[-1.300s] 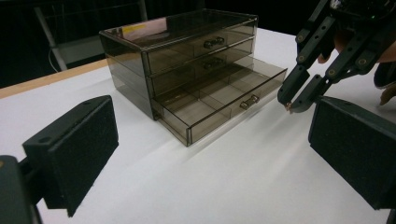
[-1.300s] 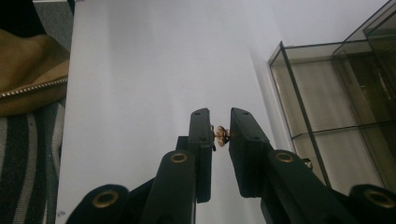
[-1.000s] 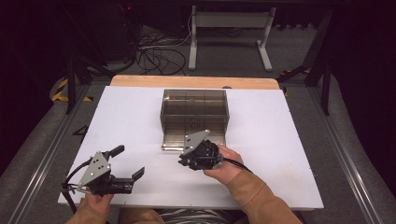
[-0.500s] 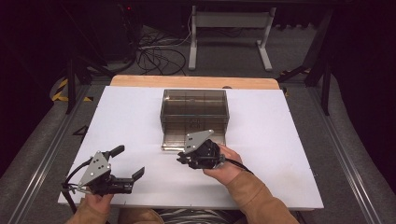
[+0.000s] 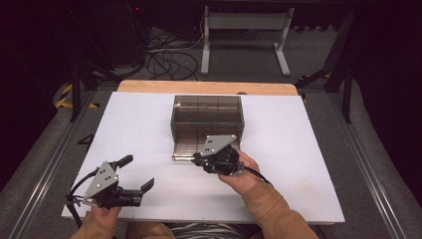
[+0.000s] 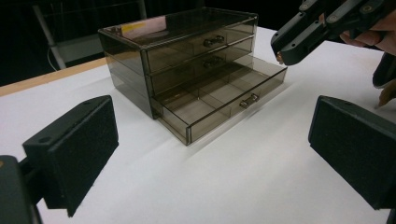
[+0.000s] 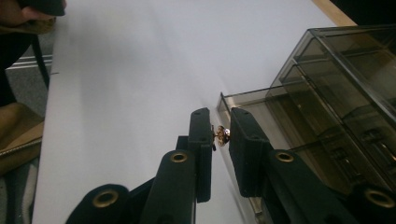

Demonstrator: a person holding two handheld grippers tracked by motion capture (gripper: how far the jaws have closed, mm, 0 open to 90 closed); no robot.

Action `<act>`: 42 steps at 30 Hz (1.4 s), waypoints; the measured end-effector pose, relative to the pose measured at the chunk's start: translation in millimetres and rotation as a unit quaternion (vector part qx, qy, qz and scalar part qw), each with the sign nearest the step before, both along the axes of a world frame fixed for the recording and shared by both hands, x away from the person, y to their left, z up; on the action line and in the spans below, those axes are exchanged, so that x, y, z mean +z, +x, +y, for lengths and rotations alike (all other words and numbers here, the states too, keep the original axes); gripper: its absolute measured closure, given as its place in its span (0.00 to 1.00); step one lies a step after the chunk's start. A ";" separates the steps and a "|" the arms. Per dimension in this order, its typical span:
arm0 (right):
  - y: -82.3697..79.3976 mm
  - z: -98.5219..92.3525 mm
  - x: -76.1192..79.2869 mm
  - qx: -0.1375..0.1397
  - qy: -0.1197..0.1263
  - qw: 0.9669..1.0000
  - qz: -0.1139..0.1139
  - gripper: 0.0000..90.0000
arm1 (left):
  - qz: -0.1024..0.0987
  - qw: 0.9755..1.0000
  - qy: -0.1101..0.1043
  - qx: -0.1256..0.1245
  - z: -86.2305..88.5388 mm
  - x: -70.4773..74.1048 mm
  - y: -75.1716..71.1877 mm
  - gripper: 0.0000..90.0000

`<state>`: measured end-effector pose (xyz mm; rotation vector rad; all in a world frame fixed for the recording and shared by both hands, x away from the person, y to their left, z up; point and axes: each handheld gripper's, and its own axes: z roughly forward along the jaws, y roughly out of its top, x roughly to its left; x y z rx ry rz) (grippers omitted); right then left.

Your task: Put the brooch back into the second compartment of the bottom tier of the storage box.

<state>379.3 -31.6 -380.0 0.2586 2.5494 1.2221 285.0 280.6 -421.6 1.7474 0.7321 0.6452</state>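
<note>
Tongs [image 7: 219,135] pinch small gold earring [image 7: 220,135] beside open drawer's [image 7: 261,116] front edge.

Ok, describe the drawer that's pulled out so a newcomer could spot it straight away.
Start at the smoky see-through drawer chest in the middle of the white table. It has three stacked drawers; the one you want is the bottom drawer. It alone juts forward toward the person, its divided compartments open to view, while the two above sit flush.
</note>
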 end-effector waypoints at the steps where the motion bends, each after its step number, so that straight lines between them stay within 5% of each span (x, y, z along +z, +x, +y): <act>1: 1.1 -0.7 0.3 -0.004 0.002 1.000 0.000 0.88 | 0.000 1.000 0.000 0.000 -0.1 -0.1 0.0 0.03; 24: 39.5 -17.9 -5.3 -0.108 0.021 0.994 0.015 0.88 | 0.000 1.000 -0.001 0.001 0.2 -0.2 0.9 0.03; 34: 55.4 -17.5 -15.5 -0.127 0.018 0.991 0.028 0.88 | 0.000 1.000 0.000 0.001 0.2 -0.4 1.1 0.03; 42: 58.3 -17.6 -18.4 -0.142 0.004 0.990 0.017 0.88 | -0.002 1.000 0.003 0.000 0.9 0.1 1.1 0.03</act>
